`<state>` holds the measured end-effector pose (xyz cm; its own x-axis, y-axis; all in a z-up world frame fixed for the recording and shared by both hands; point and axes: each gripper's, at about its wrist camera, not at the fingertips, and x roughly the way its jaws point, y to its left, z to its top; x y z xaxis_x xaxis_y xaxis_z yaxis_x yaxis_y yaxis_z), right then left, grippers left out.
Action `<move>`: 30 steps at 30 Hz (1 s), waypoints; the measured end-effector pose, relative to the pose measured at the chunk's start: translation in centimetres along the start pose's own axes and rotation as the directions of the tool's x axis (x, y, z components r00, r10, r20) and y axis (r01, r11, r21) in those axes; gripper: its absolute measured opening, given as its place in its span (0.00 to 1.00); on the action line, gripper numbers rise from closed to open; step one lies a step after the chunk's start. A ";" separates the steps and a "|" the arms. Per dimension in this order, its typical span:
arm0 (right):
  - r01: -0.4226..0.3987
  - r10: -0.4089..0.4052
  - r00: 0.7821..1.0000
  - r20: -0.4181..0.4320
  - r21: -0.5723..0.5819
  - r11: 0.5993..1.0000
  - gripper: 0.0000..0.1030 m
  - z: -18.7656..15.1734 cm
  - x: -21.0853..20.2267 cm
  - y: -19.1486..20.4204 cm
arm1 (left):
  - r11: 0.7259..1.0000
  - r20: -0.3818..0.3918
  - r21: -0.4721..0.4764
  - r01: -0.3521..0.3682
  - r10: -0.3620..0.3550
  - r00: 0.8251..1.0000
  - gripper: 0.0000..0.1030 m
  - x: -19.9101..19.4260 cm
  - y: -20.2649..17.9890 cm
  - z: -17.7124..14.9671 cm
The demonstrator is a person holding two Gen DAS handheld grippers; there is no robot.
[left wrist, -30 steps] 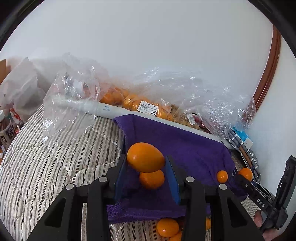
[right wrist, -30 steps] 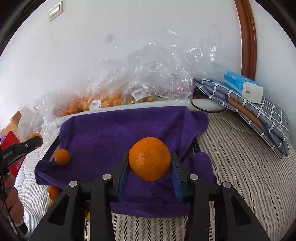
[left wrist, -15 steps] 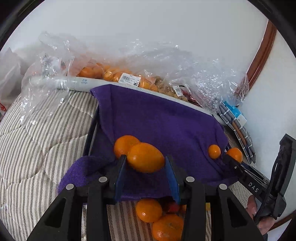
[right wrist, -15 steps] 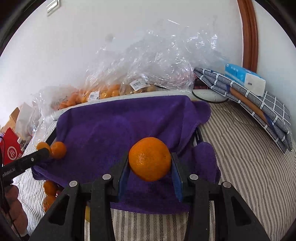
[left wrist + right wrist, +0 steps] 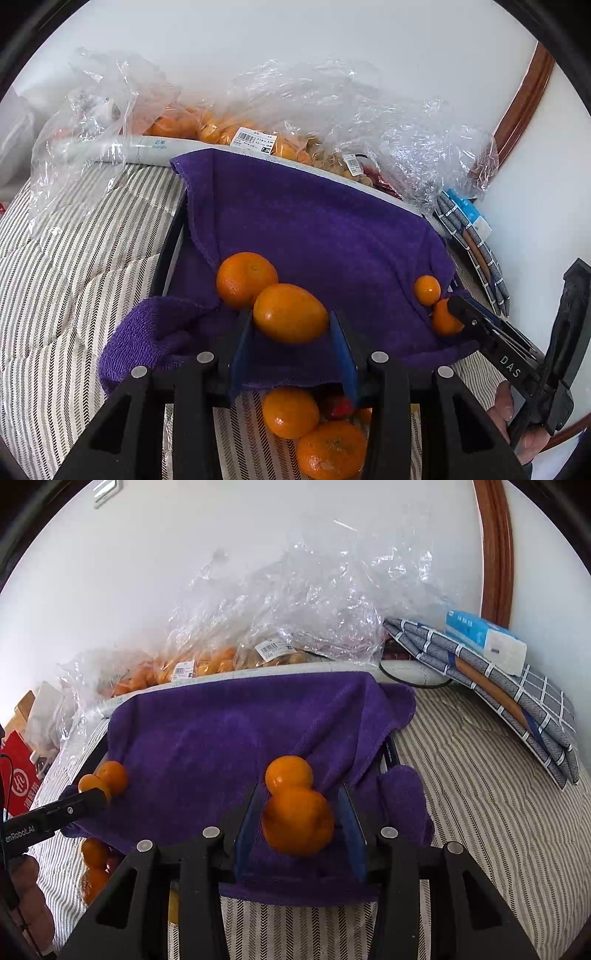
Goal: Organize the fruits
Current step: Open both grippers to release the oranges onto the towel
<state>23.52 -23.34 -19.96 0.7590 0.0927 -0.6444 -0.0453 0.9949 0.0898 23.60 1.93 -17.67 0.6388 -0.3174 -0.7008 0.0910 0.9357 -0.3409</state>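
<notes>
Your right tool (image 5: 297, 825) is letting go: its jaws are opening, and the orange (image 5: 297, 821) that sat clamped between the blue pads half a second ago now looks blurred and sits lower in the right wrist frame, with a gap showing on both sides. I read that as the fruit dropping onto the purple towel (image 5: 229, 731), just in front of a smaller orange (image 5: 289, 771) already lying there at mid-frame. So one more piece is going onto the towel.

Your left tool (image 5: 291, 328) is clenched on an oval orange fruit (image 5: 290, 313), as it was a second ago. What changed on that side is the view: the towel has slid down to fill the centre of the left wrist frame, and a round orange (image 5: 246, 279) lying on it now touches the held fruit at its upper left. That puts the left fruit over the towel, ready for release, in my judgement.

More loose oranges (image 5: 314, 432) wait on the striped bed cover (image 5: 74, 288) at the bottom of the frame, so sorting is far from finished.
</notes>
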 end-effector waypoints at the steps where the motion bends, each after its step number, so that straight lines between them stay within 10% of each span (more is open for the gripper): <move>1: -0.002 0.002 1.000 0.003 -0.001 1.000 0.46 0.0 -0.1 0.0 | 1.000 0.003 0.003 -0.003 0.003 1.000 0.38 0.0 -0.1 0.0; 30: -0.048 0.048 0.996 0.071 -0.006 0.999 0.49 -2.4 -5.4 2.0 | 0.999 0.157 0.048 -0.009 0.002 0.988 0.54 -3.0 -0.7 -0.1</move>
<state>17.77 -21.75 -18.15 0.8003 0.1373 -0.5837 -0.0854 0.9896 0.1156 21.51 2.17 -15.38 0.7507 -0.2879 -0.5946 0.1215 0.9448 -0.3041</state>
